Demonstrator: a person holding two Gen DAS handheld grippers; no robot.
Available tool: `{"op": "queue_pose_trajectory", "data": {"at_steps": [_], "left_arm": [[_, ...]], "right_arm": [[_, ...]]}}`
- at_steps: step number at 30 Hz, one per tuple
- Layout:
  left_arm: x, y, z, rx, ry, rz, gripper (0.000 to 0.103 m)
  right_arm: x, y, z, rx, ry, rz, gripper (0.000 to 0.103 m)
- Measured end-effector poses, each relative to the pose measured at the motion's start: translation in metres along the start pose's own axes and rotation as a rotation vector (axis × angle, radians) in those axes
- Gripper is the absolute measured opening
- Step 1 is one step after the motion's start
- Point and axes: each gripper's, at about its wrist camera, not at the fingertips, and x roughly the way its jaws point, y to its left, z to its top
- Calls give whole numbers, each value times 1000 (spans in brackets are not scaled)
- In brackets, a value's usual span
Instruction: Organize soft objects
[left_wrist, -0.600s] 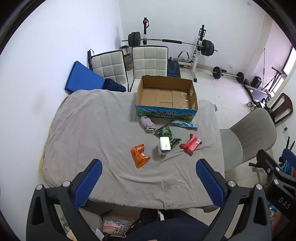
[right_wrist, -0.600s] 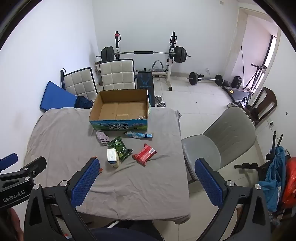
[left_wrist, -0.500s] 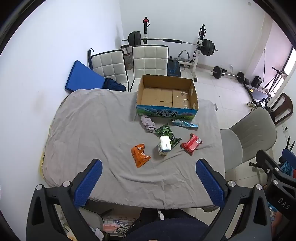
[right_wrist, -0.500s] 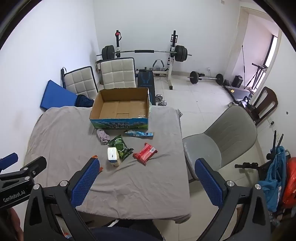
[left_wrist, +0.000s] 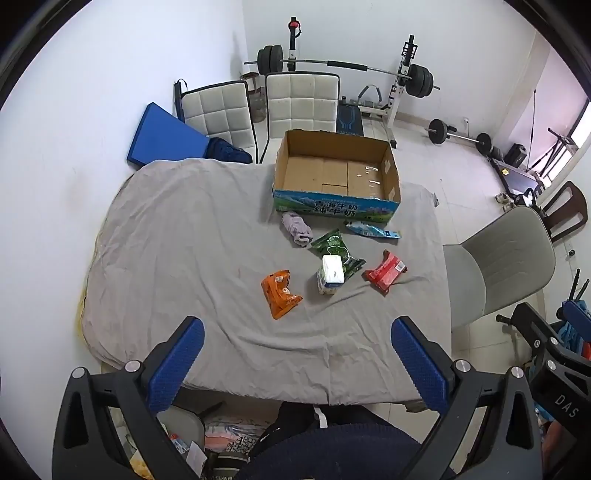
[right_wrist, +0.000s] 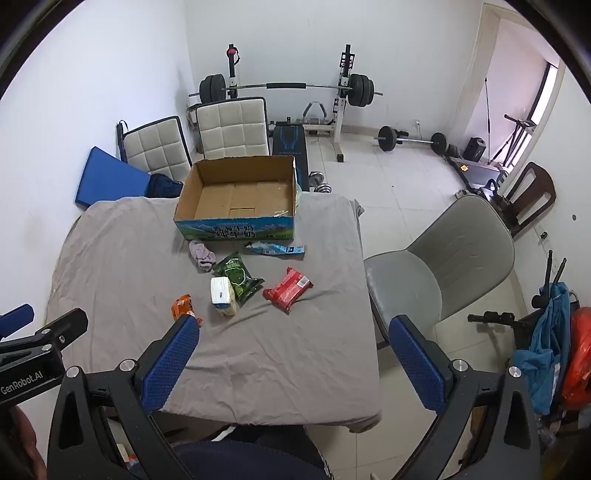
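An open empty cardboard box (left_wrist: 336, 173) (right_wrist: 240, 197) stands at the far side of a table under a grey cloth (left_wrist: 177, 240) (right_wrist: 122, 266). In front of it lie a crumpled lilac cloth (left_wrist: 297, 227) (right_wrist: 201, 253), a light blue packet (left_wrist: 371, 230) (right_wrist: 275, 249), a green snack bag (left_wrist: 334, 247) (right_wrist: 236, 275), a white tissue pack (left_wrist: 330, 275) (right_wrist: 222, 295), a red packet (left_wrist: 386, 271) (right_wrist: 288, 288) and an orange packet (left_wrist: 280, 293) (right_wrist: 183, 306). My left gripper (left_wrist: 295, 362) and right gripper (right_wrist: 291, 362) are both open and empty, held high above the table's near edge.
A grey swivel chair (left_wrist: 506, 262) (right_wrist: 443, 266) stands at the table's right. Two white padded chairs (left_wrist: 258, 107) and a blue mat (left_wrist: 162, 134) are behind the table. A barbell rack (right_wrist: 288, 88) and loose weights (right_wrist: 413, 138) stand by the far wall.
The right gripper's view has shifted slightly, so the orange packet now shows beside its left finger. The objects have not moved.
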Motion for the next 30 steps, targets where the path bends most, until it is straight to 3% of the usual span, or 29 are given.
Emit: {"op": "queue_pose_trajectory", "data": {"at_steps": [30], "left_arm": [[-1,-5,1,0,-7,-4,103]], "right_arm": [[-1,-5,-1,4,-9,-16,103]]}}
